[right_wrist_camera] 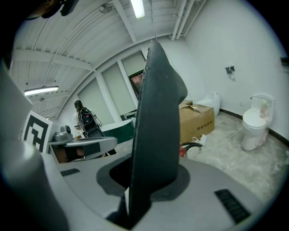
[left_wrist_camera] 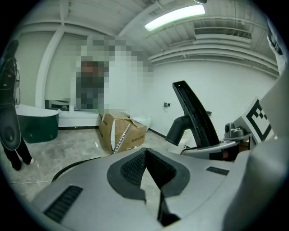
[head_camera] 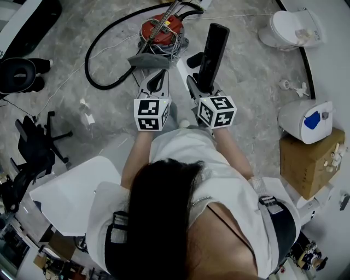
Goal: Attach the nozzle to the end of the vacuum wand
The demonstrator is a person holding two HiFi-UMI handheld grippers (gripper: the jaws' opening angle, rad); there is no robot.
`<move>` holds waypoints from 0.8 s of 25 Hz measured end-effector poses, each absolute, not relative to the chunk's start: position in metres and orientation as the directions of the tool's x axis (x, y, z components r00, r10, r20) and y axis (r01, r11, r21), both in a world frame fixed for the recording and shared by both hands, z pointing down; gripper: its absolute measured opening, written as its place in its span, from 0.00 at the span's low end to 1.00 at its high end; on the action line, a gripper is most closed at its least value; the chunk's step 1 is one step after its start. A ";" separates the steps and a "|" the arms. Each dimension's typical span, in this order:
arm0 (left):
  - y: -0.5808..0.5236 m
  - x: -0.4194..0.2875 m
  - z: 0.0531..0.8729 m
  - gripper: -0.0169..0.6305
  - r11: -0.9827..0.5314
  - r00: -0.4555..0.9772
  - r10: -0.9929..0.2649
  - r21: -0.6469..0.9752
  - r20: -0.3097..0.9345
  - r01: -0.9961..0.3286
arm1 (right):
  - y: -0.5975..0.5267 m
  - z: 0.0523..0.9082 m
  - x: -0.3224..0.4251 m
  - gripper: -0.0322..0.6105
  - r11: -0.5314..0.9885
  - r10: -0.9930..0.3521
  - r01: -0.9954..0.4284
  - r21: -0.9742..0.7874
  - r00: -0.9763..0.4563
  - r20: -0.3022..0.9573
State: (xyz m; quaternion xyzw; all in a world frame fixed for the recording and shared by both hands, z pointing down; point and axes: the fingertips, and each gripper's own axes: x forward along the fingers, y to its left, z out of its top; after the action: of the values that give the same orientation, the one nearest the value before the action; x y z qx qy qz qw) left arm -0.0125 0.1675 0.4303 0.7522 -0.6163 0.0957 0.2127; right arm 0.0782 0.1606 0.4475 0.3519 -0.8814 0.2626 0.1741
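Note:
The black vacuum nozzle [head_camera: 212, 50] stands between the jaws of my right gripper [head_camera: 205, 76], which is shut on its lower end. In the right gripper view the nozzle [right_wrist_camera: 156, 113] rises steeply from the jaws and fills the middle. My left gripper [head_camera: 146, 61] is beside it on the left, shut and empty; its closed pads [left_wrist_camera: 151, 180] hold nothing, and the nozzle [left_wrist_camera: 192, 113] shows to its right. Ahead on the floor lies the red vacuum body [head_camera: 162, 30] with a metal tube [head_camera: 168, 13] across it and a black hose [head_camera: 104, 52] looping left.
A toilet [head_camera: 290, 27] stands at the far right, with a white appliance [head_camera: 306, 120] and a cardboard box [head_camera: 309, 158] nearer. An office chair [head_camera: 33, 142] and a white board [head_camera: 71, 191] are on the left. Another cardboard box [left_wrist_camera: 122, 131] sits by the wall.

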 end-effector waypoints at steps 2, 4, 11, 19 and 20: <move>0.162 -0.019 0.431 0.03 -0.152 0.224 -0.885 0.201 0.408 -0.968 | 0.156 0.448 0.072 0.19 0.614 -0.528 -0.712 -0.340 -0.691 0.494; 0.156 -0.024 0.433 0.03 -0.154 0.227 -0.883 0.203 0.411 -0.967 | 0.150 0.449 0.067 0.19 0.613 -0.529 -0.713 -0.340 -0.690 0.495; 0.131 -0.037 0.432 0.03 -0.190 0.249 -0.876 0.179 0.412 -0.965 | 0.129 0.449 0.053 0.19 0.596 -0.541 -0.728 -0.341 -0.677 0.499; 0.101 -0.054 0.430 0.03 -0.219 0.272 -0.872 0.172 0.408 -0.960 | 0.101 0.447 0.035 0.19 0.577 -0.562 -0.739 -0.347 -0.668 0.488; 0.098 -0.056 0.430 0.03 -0.224 0.277 -0.871 0.172 0.407 -0.959 | 0.098 0.447 0.033 0.19 0.572 -0.565 -0.742 -0.350 -0.665 0.487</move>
State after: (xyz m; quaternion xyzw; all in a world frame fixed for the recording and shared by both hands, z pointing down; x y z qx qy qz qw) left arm -0.0561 0.0975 0.4302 0.7743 -0.5908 0.1124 0.1967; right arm 0.0329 0.0978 0.4475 0.3751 -0.8714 0.2709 0.1630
